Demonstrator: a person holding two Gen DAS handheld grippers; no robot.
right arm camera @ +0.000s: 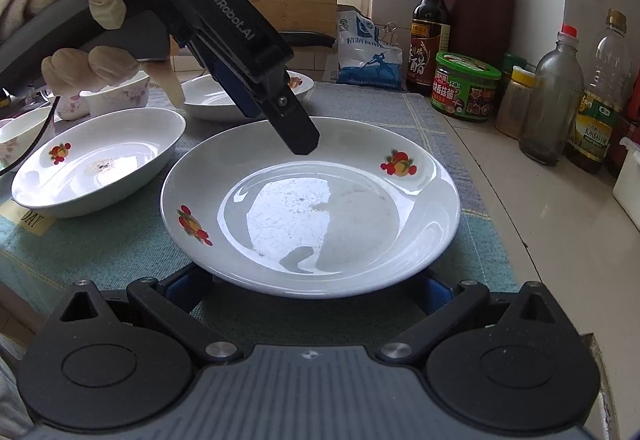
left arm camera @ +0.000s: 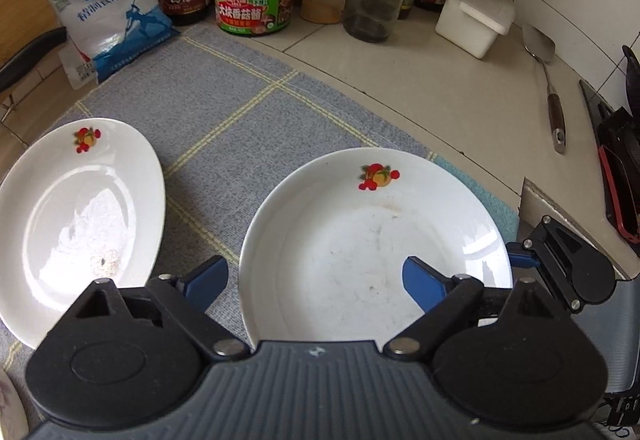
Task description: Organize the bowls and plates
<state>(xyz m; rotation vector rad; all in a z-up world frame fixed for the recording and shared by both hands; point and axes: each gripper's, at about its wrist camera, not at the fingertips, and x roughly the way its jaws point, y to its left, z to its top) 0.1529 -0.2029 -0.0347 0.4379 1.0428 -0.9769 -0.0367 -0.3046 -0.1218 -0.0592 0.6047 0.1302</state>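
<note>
Grey checked mat (left arm camera: 224,108), round plate (right arm camera: 310,200) on it.
Only my right view shows bowls (right arm camera: 116,96) beyond; my left gripper (left arm camera: 316,280) straddles its rim, spread; right gripper's (right arm camera: 308,286) fingertips hidden, cannot tell.

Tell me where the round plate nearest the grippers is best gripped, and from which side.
Probably by its rim. The round plate lies flat on the cloth, wide and shallow, so only the thin raised edge fits between fingers. The left gripper already straddles one edge, one finger inside and one outside; the right gripper sits low at the near edge. Come from there.
</note>
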